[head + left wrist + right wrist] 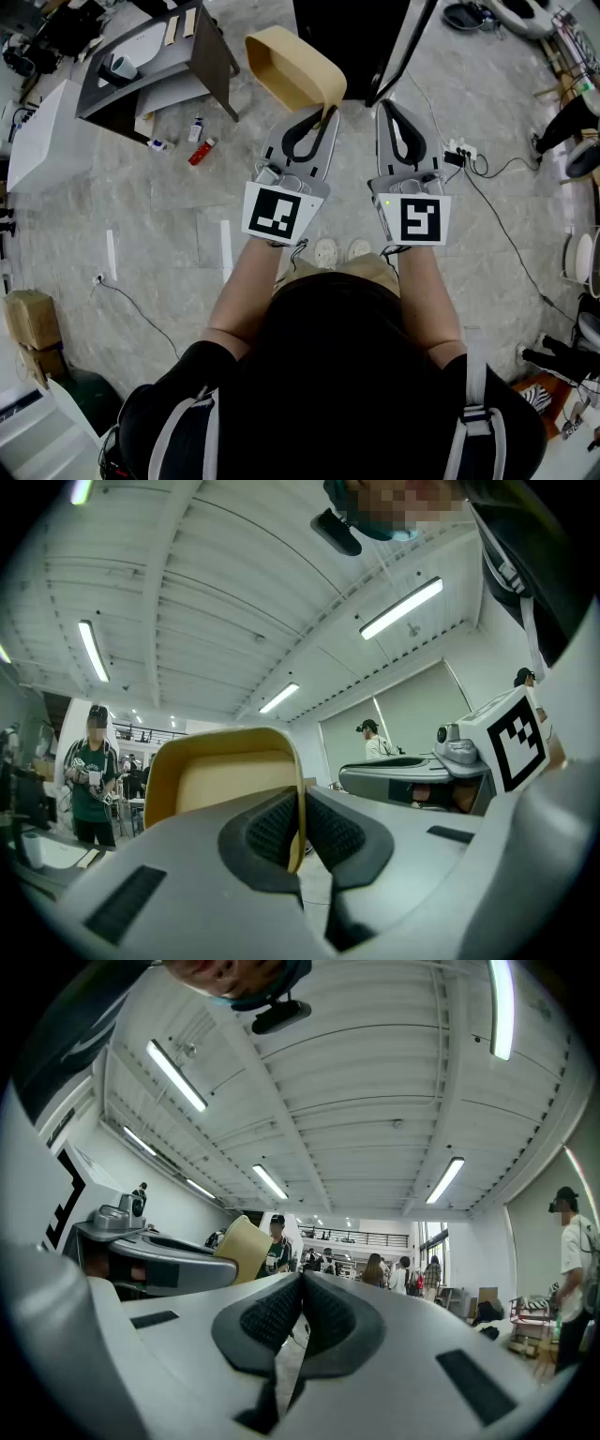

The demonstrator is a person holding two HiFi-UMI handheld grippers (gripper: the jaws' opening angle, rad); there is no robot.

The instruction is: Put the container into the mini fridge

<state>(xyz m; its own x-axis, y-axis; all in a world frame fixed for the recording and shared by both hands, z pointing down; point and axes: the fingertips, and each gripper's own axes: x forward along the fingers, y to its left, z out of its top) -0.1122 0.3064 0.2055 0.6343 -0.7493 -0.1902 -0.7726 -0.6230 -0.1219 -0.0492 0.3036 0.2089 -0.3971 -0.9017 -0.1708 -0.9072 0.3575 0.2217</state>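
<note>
**Holding container in left gripper; right gripper empty**

Far left, head view: a cardboard box stands on the grey floor. Above it in the picture is a dark table carrying a cup. A red bottle and a white bottle lie on the floor just beside the table leg.

Centre left: the container is a tan, open-topped tub. It hangs tilted above the floor, and its open side shows in the head view. The left gripper has it by one side wall. In the left gripper view that thin wall stands edge-on between the black ribbed pads, which press on it from both sides. The jaws are nearly together, with only the wall between them. The rest of the tub reaches up and left of the jaws.

Centre: a black unit with a pale strip along one edge stands just beyond both gripper tips. I cannot tell whether it is the fridge. The container is outside it, to its left.

Centre right: the right gripper is level with the left one and near it. Its pads meet and nothing is between them.

Right: a power strip lies on the floor, and its cable trails away to the lower right.
</note>
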